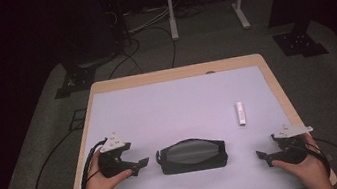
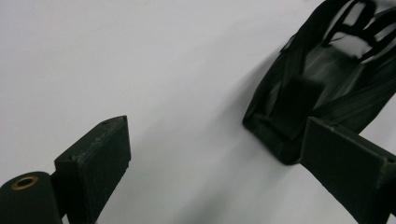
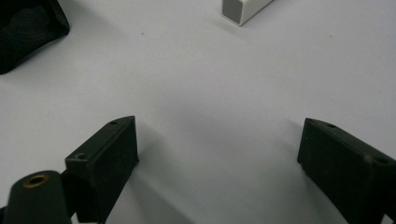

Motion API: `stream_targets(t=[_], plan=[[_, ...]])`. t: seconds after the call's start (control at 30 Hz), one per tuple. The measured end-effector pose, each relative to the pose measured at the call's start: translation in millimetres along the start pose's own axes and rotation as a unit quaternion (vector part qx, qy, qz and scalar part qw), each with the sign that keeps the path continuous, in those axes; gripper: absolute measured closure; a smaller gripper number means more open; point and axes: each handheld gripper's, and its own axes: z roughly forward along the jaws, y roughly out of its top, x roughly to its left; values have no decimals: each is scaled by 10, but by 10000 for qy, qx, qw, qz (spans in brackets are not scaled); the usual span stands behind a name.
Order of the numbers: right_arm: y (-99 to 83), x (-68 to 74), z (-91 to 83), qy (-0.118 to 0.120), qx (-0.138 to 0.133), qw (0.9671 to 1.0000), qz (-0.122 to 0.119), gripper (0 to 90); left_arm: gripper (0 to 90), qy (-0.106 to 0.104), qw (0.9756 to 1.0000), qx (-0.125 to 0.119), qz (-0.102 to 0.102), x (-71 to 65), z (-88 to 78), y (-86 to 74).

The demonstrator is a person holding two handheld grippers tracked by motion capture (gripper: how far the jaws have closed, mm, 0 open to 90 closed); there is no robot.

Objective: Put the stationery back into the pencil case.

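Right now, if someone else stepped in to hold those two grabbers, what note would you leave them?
Left gripper: open, holding nothing, just left of the pouch, not touching it.
Right gripper: open, holding nothing, low over the table to the pouch's right.
Pouch: black, lying near the front edge between the grippers.
White stick: lying farther back on the right, untouched.
Done: nothing visibly gripped yet.
Left: probably grasp the pouch, then deal with the stick.
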Motion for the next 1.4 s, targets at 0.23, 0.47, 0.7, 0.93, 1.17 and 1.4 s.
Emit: stream_targets(t=[0.23,0.47,0.7,0.93,1.17,1.4], plan=[[4,2,1,-8,9,10000,16,110,79,463,9988,104,-124,10,-45,-235],[0,0,-9,-47,-28,10000,55,137,79,798,9956,276,-400,30,-50,-519],[4,6,-29,-190,-56,9996,209,218,79,1081,9921,276,-576,68,-85,-656],[82,1,-83,-280,42,9986,436,296,79,1350,9890,320,-522,101,-88,-753],[257,4,-91,-283,55,9983,507,301,61,1424,9879,363,-496,99,-80,-757],[424,-6,-57,-351,-66,9983,460,308,30,1512,9862,419,-532,100,-65,-753]])
